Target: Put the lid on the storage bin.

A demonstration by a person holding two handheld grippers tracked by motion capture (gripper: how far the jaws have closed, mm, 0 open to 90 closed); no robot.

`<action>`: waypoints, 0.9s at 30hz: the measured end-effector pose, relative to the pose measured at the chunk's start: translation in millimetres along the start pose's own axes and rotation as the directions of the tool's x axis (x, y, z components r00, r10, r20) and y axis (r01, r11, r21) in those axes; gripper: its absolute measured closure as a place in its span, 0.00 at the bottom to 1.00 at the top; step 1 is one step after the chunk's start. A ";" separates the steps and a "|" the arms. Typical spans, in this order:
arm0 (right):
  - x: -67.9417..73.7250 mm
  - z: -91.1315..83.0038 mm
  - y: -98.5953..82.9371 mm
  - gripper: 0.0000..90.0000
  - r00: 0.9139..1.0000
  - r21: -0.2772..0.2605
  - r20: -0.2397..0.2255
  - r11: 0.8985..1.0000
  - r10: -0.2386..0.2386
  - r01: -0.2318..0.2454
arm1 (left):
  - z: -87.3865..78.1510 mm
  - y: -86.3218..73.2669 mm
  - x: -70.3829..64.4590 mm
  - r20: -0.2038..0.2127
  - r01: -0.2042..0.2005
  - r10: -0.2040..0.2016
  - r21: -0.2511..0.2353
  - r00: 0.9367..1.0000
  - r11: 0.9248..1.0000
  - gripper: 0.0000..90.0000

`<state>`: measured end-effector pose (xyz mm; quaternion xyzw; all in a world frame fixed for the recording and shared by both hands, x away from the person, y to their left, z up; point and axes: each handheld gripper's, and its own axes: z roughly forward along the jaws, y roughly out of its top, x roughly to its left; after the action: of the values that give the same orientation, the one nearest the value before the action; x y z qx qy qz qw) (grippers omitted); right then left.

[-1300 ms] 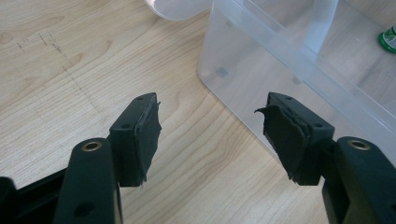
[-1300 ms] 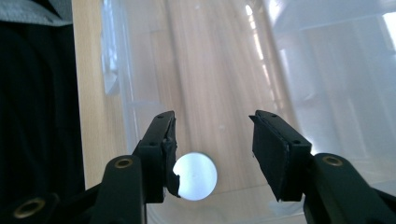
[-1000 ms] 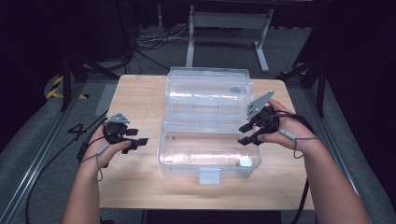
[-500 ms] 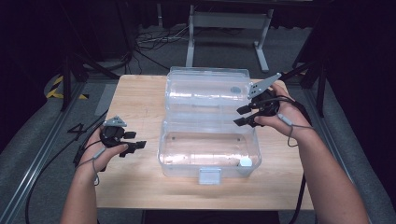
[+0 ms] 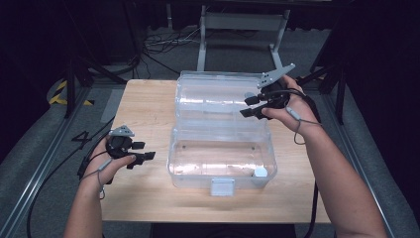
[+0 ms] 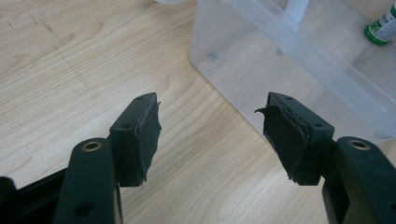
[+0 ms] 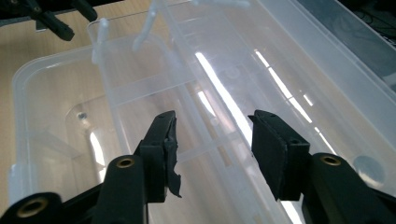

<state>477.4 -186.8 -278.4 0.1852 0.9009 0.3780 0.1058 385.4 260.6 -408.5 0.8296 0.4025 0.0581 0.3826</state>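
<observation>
- Clear box [image 5: 221, 161] in the middle of the table [image 5: 143, 109], lying open; base nearer the person, lid [image 5: 218, 96] flung back flat on the far side.
- Inside the base, near its right front corner, a small bottle with a white cap [image 5: 260, 172]; green-labelled in the left gripper view [image 6: 383, 25]. Otherwise looks nearly bare.
- Front latch [image 5: 222, 187] hanging free at the near wall, not fastened.
- Right gripper [image 5: 251, 105] over the lid's right end, jaws wide apart with nothing between them; in the right gripper view [image 7: 212, 140] poised just above the lid's ribbed inside, apparently not touching it.
- Left gripper [image 5: 143, 151] just left of the base, low over the table, jaws wide and holding nothing; in the left gripper view [image 6: 210, 126] aimed at the base's near corner, a short gap away.
- Judged progress: box open with bottle in place, so likely closing is the work in hand; lid not yet gripped or raised.
- Left to do, by that reading: take the lid's edge, swing it over the base, press down, snap the latch.
</observation>
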 end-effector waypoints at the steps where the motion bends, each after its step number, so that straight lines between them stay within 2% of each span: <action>1: -0.9 1.5 0.8 0.55 1.000 -0.001 -0.001 1.000 -0.003 0.003 | 0.1 0.1 -0.1 0.001 0.001 -0.001 0.001 1.000 1.000 0.41; 5: -2.9 5.7 3.5 0.54 1.000 -0.025 -0.014 1.000 0.005 -0.005 | 0.7 0.8 -0.1 0.003 -0.005 0.005 0.000 1.000 1.000 0.41; 8: -8.0 12.2 7.1 0.53 1.000 -0.041 0.018 0.999 -0.011 0.012 | 1.0 1.1 -0.8 0.004 -0.005 0.005 0.001 1.000 1.000 0.41; 11: -12.2 16.6 7.3 0.55 1.000 -0.033 0.017 0.999 0.020 -0.020 | 1.0 1.2 -0.9 0.006 -0.006 0.006 0.001 1.000 1.000 0.41; 13: -14.5 18.6 7.0 0.55 1.000 -0.035 0.017 0.999 0.023 -0.023 | 1.1 1.2 -0.9 0.006 -0.006 0.006 0.001 1.000 1.000 0.41; 18: -22.1 27.9 5.3 0.57 0.998 -0.037 -0.030 0.998 0.056 -0.057 | 1.5 1.4 -1.0 0.008 -0.007 0.007 0.001 1.000 1.000 0.41; 24: -23.3 35.2 5.8 0.61 0.997 -0.006 -0.049 0.999 0.051 -0.051 | 2.3 1.8 -1.4 0.012 -0.013 0.013 0.010 1.000 1.000 0.41; 27: -22.7 39.2 6.8 0.68 0.996 0.017 -0.072 0.999 0.050 -0.049 | 2.4 2.0 -1.6 0.012 -0.016 0.016 0.008 1.000 1.000 0.41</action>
<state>512.7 -166.7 -299.5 0.1944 0.9022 0.3800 0.0623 386.5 257.3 -408.4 0.8347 0.3939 0.0547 0.3808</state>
